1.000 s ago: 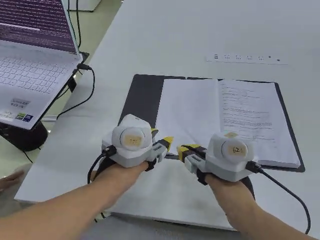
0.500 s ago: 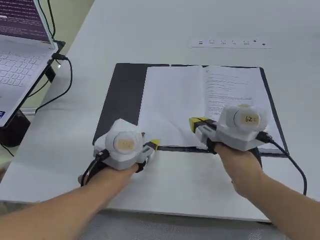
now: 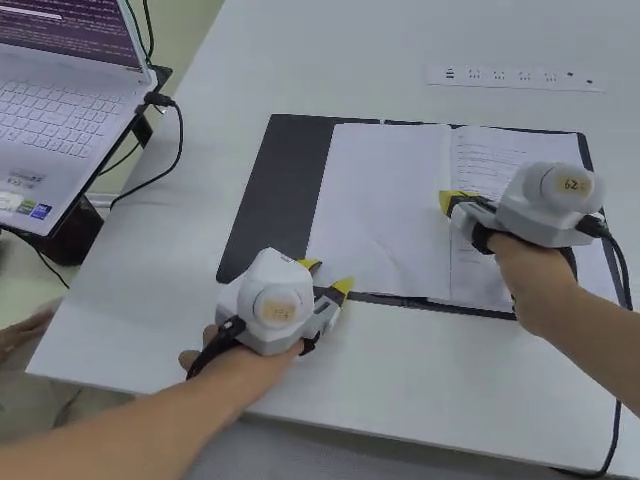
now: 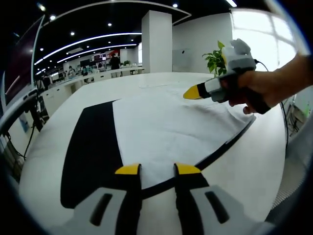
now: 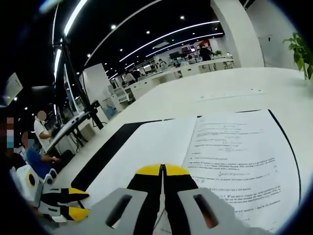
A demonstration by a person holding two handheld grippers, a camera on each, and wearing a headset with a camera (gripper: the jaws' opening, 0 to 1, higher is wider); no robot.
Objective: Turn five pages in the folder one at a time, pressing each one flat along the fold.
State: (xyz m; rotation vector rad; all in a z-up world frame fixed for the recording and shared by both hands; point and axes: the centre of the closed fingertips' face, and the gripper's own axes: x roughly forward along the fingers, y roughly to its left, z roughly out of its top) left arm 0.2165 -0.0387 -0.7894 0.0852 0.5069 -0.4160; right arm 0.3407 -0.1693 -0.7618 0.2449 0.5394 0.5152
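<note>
The folder (image 3: pixel 280 190) lies open on the white table, black inner cover at left. A blank white page (image 3: pixel 385 210) lies left of the fold and a printed page (image 3: pixel 500 180) right of it. My left gripper (image 3: pixel 325 276) is open and empty at the folder's near edge, its yellow tips (image 4: pixel 157 169) apart over the blank page (image 4: pixel 166 132). My right gripper (image 3: pixel 452 203) hovers over the printed page close to the fold. Its jaws (image 5: pixel 162 170) are shut with nothing between them, above the printed page (image 5: pixel 234 152).
A laptop (image 3: pixel 60 100) on a stand sits at the far left, its cable (image 3: pixel 175 150) trailing across the table. A white strip with markings (image 3: pixel 515 77) lies beyond the folder. The table's near edge runs just behind my hands. People sit far off (image 5: pixel 36 142).
My right gripper has travelled away from me, from the folder's near edge to over the printed page by the fold. My left gripper stays at the near edge. The head camera shifted.
</note>
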